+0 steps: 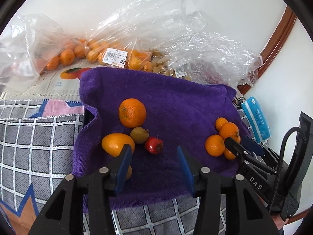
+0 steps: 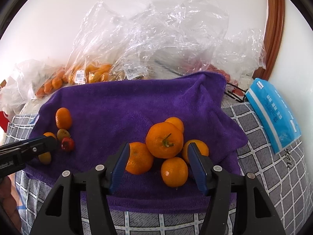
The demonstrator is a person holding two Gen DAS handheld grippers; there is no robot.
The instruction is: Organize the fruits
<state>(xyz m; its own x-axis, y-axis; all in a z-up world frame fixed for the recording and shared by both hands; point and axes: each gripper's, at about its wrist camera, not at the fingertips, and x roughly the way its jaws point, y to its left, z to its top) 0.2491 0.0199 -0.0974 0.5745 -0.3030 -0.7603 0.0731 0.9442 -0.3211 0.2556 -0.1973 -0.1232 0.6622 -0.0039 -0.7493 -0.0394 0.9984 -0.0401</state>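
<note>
A purple towel (image 1: 176, 105) (image 2: 127, 105) lies on the table. On its left lie a large orange (image 1: 132, 113) (image 2: 63, 118), a brown kiwi (image 1: 139, 135) (image 2: 63, 133), a small red fruit (image 1: 154, 145) (image 2: 67, 144) and a yellow-orange fruit (image 1: 115, 144). My left gripper (image 1: 153, 151) (image 2: 49, 142) is open just in front of them, holding nothing. On the right is a cluster of several mandarins (image 1: 223, 137) (image 2: 164, 140). My right gripper (image 2: 159, 148) (image 1: 237, 140) is open around the cluster, with mandarins between the fingers.
Clear plastic bags of oranges and other fruit (image 1: 117, 54) (image 2: 93, 72) lie behind the towel by the white wall. A blue tissue pack (image 1: 256, 117) (image 2: 273, 113) lies at the right. A grey checked cloth (image 1: 35, 137) (image 2: 264, 166) covers the table.
</note>
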